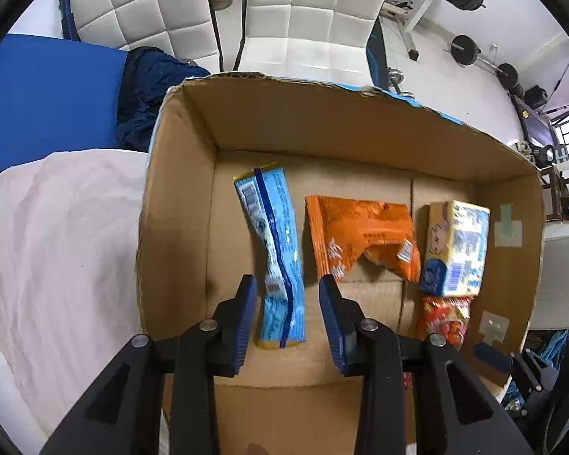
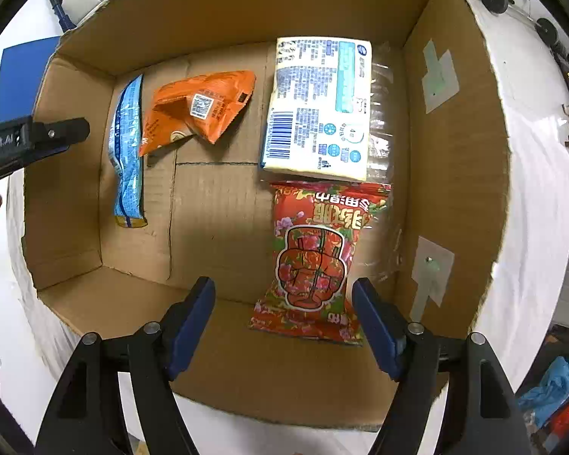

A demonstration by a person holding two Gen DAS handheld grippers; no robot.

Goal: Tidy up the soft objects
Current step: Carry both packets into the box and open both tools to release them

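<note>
Jaws of the left gripper stand apart, straddling the near end of the long light-blue foil snack packet without clamping it. Right gripper jaws also apart, empty, poised over the red floral plastic snack bag. Both packets lie on the floor of the open brown cardboard box. Crumpled orange foil pouch lies at 1 o'clock of the left jaws; pale yellow tissue pack at 2 o'clock. Judged step: packing, four items in. Whether the blue packet is being released or picked cannot be told. Both grippers point down into the box.
</note>
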